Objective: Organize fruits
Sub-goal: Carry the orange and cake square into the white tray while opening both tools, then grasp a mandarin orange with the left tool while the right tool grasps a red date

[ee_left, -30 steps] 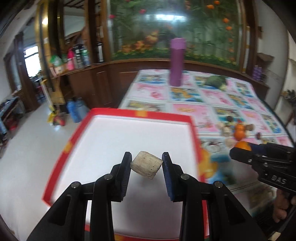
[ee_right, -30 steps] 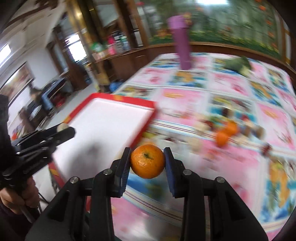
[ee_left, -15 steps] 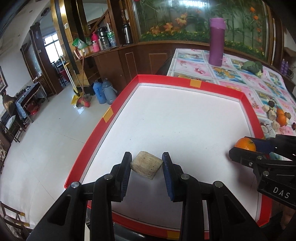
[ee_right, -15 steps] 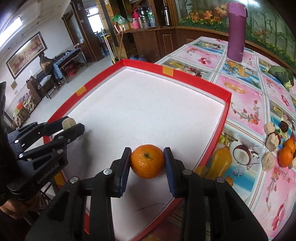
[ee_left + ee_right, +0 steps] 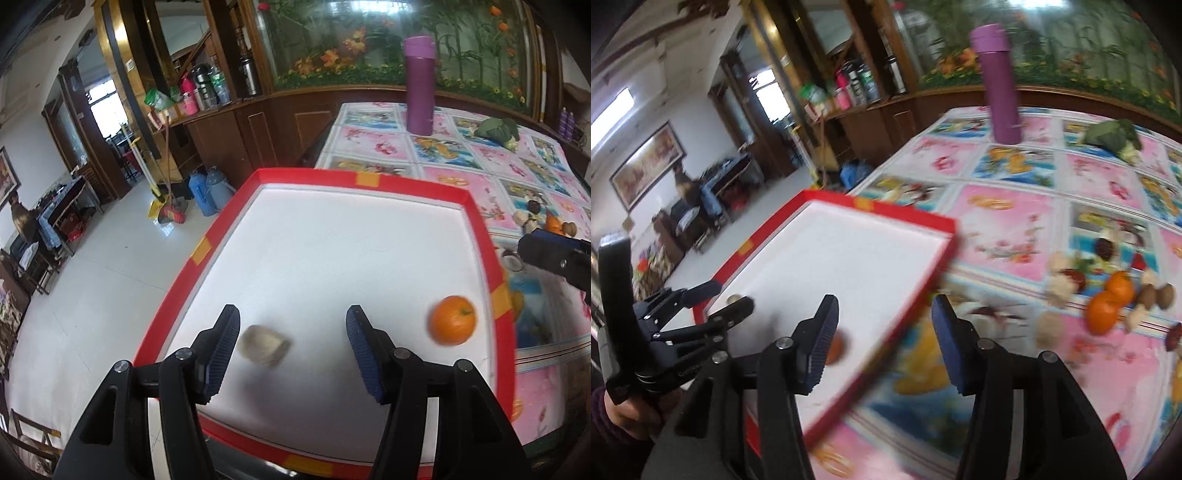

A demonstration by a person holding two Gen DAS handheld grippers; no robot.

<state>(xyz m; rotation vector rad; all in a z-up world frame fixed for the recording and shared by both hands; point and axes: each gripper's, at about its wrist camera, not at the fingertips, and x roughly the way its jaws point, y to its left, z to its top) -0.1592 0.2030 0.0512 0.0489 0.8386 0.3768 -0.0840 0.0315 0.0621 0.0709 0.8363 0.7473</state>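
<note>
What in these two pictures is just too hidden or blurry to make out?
- Beige lump in the tray, left view: motion-blurred, so its kind is unclear.
- Orange, right view: half behind the right tool's finger.
- Small items on the tablecloth, right view: blurred and small.
- Right tool, left view: cut off by the edge.

A purple flask stands upright far ahead on the counter; a broom leans left.
</note>
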